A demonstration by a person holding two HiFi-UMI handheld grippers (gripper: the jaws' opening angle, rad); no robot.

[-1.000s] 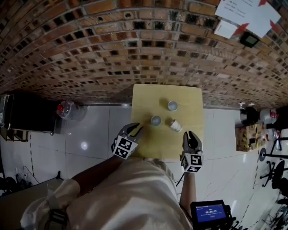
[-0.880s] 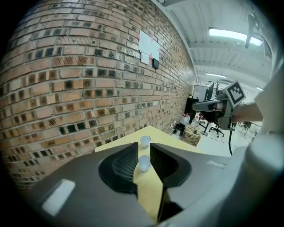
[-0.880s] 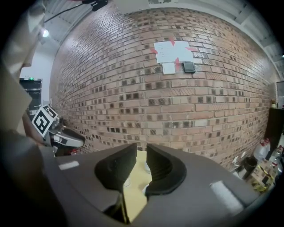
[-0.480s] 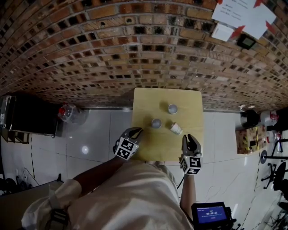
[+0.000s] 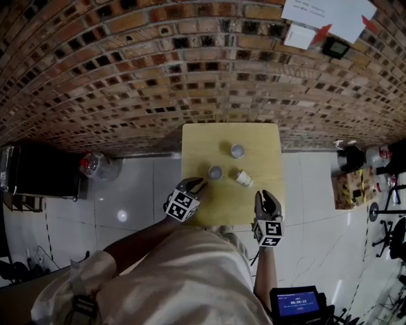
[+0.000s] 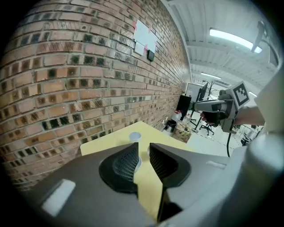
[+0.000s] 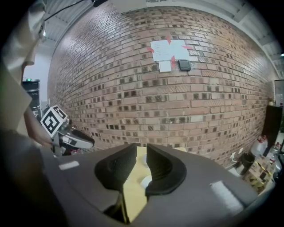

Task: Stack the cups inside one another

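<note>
**Standing apart on the desk: three cups, none nested yet**

Three pale cups sit on the small yellow desk (image 5: pixel 196 136), each separate from the others. The far cup (image 5: pixel 237 150) stands upright towards the brick wall (image 5: pixel 190 70). The middle cup (image 5: pixel 216 172) is also upright, nearer the person and to the left. The third cup (image 5: pixel 243 178) lies tipped on its side just right of the middle one, not touching it.

The left gripper (image 5: pixel 195 184) hangs over the desk's near left part, close to the middle cup but clear of it. In the left gripper view its jaws stand a narrow slot apart with nothing between the pads; a cup shows only beyond them. The right gripper (image 5: pixel 268 197) is at the desk's near right corner, short of the tipped cup. Its jaws are likewise slightly parted and empty, with bare yellow desk and a bit of white cup visible past the gap.

The desk backs against the brick wall, where white papers (image 5: pixel 330 16) are pinned. White floor tiles (image 5: pixel 127 197) surround it. A clear plastic bottle (image 5: pixel 95 166) lies on the floor to the left, beside a dark cabinet (image 5: pixel 44 171).
</note>
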